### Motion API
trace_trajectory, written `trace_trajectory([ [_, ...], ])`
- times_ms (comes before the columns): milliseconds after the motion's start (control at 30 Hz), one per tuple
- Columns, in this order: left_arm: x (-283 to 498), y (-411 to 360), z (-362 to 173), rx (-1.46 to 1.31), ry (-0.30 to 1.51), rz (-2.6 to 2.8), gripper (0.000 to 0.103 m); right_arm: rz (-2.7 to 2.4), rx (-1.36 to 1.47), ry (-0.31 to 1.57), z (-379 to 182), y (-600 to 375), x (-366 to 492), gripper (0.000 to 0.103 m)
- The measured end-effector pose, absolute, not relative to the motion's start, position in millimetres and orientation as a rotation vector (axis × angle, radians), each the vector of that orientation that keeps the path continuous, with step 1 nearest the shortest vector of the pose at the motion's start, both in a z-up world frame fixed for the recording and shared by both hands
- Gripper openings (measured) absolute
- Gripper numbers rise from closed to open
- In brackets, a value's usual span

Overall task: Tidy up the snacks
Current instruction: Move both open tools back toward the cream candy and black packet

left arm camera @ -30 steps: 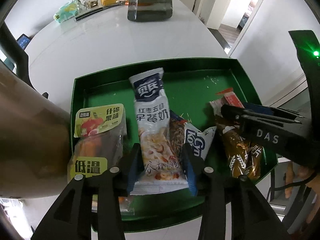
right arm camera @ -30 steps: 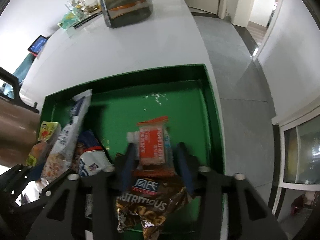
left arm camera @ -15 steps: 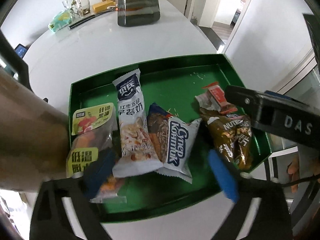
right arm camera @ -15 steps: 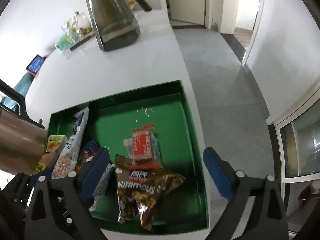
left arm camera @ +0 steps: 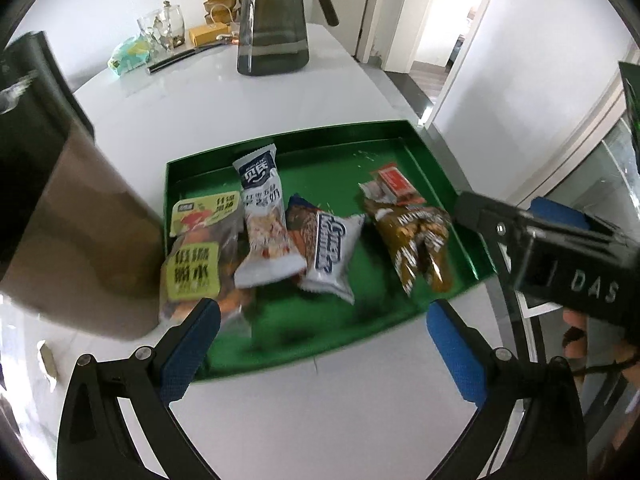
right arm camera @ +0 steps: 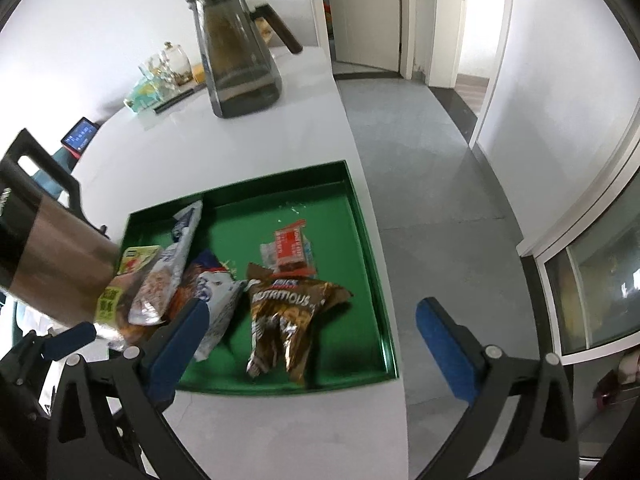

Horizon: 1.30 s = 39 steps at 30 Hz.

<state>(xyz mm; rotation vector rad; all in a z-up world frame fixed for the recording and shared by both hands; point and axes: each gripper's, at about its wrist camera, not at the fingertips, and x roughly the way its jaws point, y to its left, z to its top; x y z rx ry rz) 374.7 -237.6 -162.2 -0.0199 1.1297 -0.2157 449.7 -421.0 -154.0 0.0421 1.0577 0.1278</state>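
Your left gripper (left arm camera: 320,332) and right gripper (right arm camera: 308,328) both stand wide w/ nothing between the pads, above the near edge of the green tray (left arm camera: 360,344). All 5 snacks lie in the tray: yellow-label bag (left arm camera: 196,248) far left, white oat pack (left arm camera: 264,224), blue-white pack (left arm camera: 332,248), brown bag (left arm camera: 416,240) right, red bar (left arm camera: 394,184) just beyond it.

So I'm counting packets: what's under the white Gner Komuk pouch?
An orange-brown printed packet sticks out from under the white pouch, its left edge. How far it runs beneath, or whether anything else hides there, is covered.
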Motion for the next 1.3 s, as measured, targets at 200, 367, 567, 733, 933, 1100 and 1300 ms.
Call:
trace_trajectory([
  [200, 334, -210, -147, -0.038, 1.106, -0.215, 0.101, 0.154, 0.015, 1.02, -138, -404, 416, 0.103],
  [367, 294, -169, -143, -0.041, 1.108, -0.181, 0.101, 0.192, 0.009, 1.018, -135, -376, 386, 0.103],
  [567, 257, -103, -151, -0.078, 1.133, -0.135, 0.101, 0.212, -0.006, 1.015, -134, -331, 355, 0.103],
  [733, 229, -56, -160, -0.095, 1.139, -0.131, 0.101, 0.235, -0.038, 1.026, -135, -273, 328, 0.103],
  [933, 202, -12, -166, -0.108, 1.136, -0.139, 0.101, 0.269, -0.059, 1.034, -137, -210, 304, 0.103],
  [1100, 189, 25, -169, -0.138, 1.133, -0.142, 0.101, 0.288, -0.069, 1.043, -140, -168, 285, 0.103],
  [1300, 184, 55, -186, -0.142, 1.139, -0.147, 0.101, 0.277, -0.082, 1.06, -148, -135, 268, 0.103],
])
